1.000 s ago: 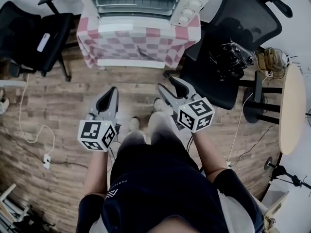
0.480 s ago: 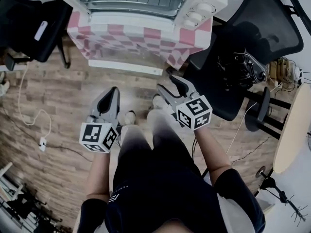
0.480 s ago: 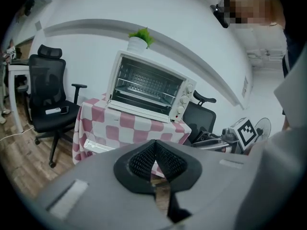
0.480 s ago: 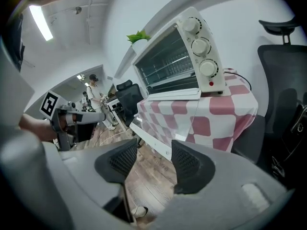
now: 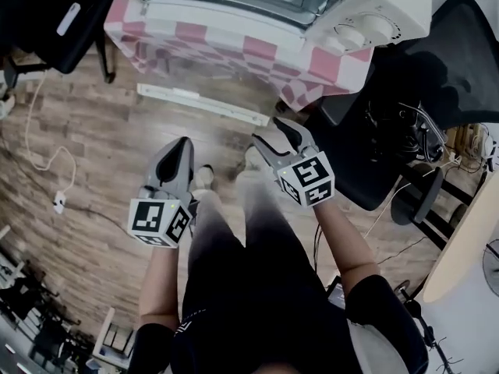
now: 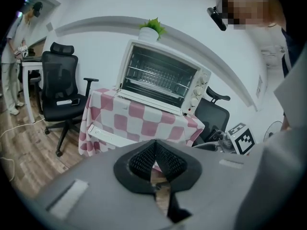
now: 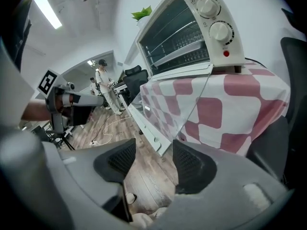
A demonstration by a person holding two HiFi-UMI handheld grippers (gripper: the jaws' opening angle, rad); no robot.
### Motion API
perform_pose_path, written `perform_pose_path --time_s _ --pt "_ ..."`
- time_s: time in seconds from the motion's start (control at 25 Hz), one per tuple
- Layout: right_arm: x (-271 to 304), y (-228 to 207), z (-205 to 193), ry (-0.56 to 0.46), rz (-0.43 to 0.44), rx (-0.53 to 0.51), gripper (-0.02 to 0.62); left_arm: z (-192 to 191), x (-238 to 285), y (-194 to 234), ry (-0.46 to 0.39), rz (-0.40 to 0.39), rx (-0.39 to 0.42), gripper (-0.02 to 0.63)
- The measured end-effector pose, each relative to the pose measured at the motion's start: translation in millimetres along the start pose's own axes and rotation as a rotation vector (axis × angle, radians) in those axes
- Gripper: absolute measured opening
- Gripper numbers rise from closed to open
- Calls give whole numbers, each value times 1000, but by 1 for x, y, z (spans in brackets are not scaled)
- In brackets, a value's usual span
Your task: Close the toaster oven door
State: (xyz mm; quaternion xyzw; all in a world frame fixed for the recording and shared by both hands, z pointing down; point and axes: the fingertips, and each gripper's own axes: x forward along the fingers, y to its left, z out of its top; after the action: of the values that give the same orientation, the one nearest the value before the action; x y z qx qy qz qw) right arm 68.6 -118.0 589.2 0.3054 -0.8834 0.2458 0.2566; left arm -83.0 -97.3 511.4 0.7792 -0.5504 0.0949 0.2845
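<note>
The white toaster oven (image 5: 312, 6) stands on a table draped with a pink-and-white checked cloth (image 5: 257, 53). Its glass door hangs open down the front of the cloth, and the door's white handle bar (image 5: 201, 104) is its lowest edge. In the left gripper view the oven (image 6: 160, 80) shows its bare racks, with the handle (image 6: 108, 138) below. My left gripper (image 5: 183, 144) is shut and empty, short of the handle. My right gripper (image 5: 270, 133) is open and empty; its jaws have just been opening. In the right gripper view the handle (image 7: 148, 128) lies ahead of them.
Black office chairs stand left (image 5: 47, 22) and right (image 5: 405, 123) of the table, the right one loaded with gear. A white cable (image 5: 47, 162) trails over the wood floor. A small potted plant (image 6: 152, 28) sits on the oven. A person (image 7: 103, 87) stands far back.
The oven and table have grown larger and nearer in the head view. Both grippers sit closer to the hanging door, and the right jaws stand a little wider.
</note>
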Motion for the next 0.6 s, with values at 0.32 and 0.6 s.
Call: perform_pose_path --time_s 0.32,0.6 --pt "36 -11 -17 23 11 -70 258 -17 9 4 30 51 -21 18" --pt "56 -13 -11 -19 22 -154 258 -34 5 18 42 93 -52 18"
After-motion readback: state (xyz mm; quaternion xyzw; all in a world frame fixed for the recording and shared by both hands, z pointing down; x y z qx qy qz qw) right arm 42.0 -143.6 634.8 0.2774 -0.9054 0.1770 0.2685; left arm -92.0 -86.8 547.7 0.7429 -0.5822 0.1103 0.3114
